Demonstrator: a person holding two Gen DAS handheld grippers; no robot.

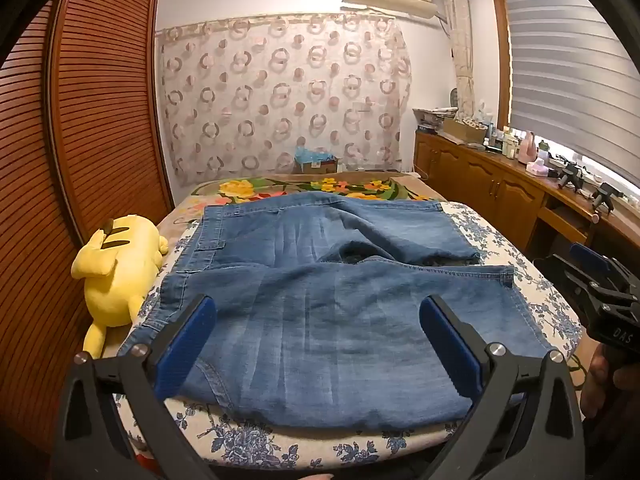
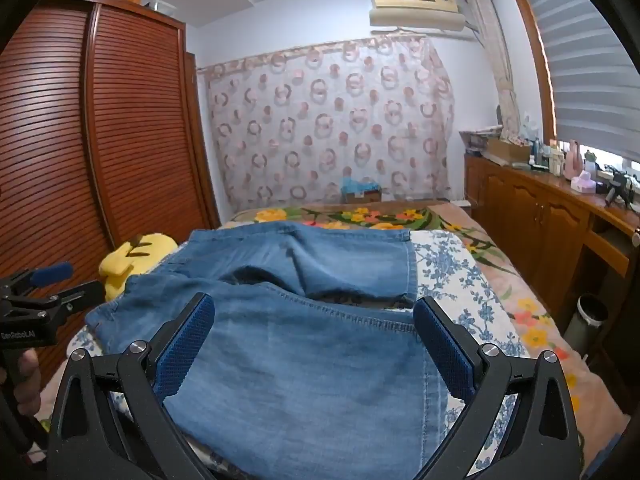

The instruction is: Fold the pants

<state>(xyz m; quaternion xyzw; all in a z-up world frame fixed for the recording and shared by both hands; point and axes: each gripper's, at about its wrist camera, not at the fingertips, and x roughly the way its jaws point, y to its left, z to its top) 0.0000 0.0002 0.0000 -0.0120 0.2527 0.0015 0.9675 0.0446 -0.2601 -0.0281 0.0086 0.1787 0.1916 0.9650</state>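
At the far left stands a brown slatted wardrobe. Beside it, on the left edge of the bed, lies a yellow plush toy. The jeans are spread flat across the bed's blue-flowered cover, waistband to the left, just beside the toy, and both legs running right. The far leg lies a little crumpled, with its hem near the right side; the near leg lies flatter and reaches further right.

The left gripper hangs over the near leg, toward the waist end, its blue pads spread wide with nothing between them but the cloth below. The right gripper hangs over the hem end of the near leg, also wide open and holding nothing. Each gripper shows at the edge of the other's view, with part of a hand on its handle.

Behind the bed hangs a curtain with ring patterns. Along the right wall runs a wooden cabinet carrying bottles and small items, under a blind.
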